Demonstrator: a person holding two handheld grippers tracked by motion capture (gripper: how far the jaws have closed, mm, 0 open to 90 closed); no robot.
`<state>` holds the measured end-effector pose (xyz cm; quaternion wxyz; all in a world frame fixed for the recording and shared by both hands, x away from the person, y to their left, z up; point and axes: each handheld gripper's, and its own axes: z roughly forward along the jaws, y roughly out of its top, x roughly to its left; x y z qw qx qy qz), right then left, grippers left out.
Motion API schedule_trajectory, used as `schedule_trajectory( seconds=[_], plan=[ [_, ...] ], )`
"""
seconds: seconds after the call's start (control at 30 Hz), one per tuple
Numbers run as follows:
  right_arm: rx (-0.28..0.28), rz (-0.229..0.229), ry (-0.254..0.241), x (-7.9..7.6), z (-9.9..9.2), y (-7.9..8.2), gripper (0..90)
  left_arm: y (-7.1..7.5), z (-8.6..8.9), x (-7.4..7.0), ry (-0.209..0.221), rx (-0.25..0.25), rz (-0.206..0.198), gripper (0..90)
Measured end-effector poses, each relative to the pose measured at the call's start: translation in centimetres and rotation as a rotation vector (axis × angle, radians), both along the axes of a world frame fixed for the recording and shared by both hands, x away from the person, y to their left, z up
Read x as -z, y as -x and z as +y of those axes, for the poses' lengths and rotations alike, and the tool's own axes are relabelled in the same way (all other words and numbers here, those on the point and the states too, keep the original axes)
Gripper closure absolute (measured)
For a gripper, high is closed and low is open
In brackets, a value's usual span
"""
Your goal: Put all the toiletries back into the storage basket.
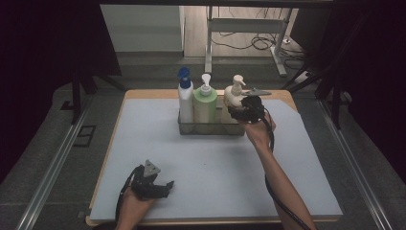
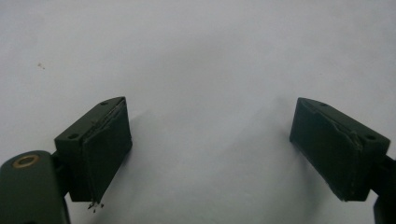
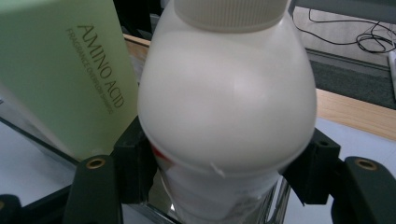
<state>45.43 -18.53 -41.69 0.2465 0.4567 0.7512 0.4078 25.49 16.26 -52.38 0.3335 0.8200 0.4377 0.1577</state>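
Cream pump bottle: rounded body, upright, right end of clear basket, beside green bottle.

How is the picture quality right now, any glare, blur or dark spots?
High view: dim, black at both sides, white mat evenly lit. Right gripper view: the white rounded pump bottle is very close and soft, a faint sheen on its shoulder; the print on the pale green bottle stays readable. Left gripper view: mat washed out, soft shadows beside the jaws.
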Motion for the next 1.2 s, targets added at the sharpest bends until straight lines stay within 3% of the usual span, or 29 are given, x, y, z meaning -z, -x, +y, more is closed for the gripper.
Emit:
schedule_trajectory(
  seconds=[0.73,1.0,1.2],
  plan=[
    [-0.031,0.02,-0.007,0.2,-2.0,2.4,40.0,0.0,0.0,0.0,-0.001,0.0,0.001,12.2],
    [-0.025,0.057,-0.003,0.5,-3.2,2.9,50.0,0.0,0.0,0.0,-0.001,0.0,0.001,12.2],
    [-0.002,0.075,-0.003,0.8,-4.3,2.8,62.3,0.0,0.0,0.0,-0.001,0.0,0.001,12.3]
  ],
)
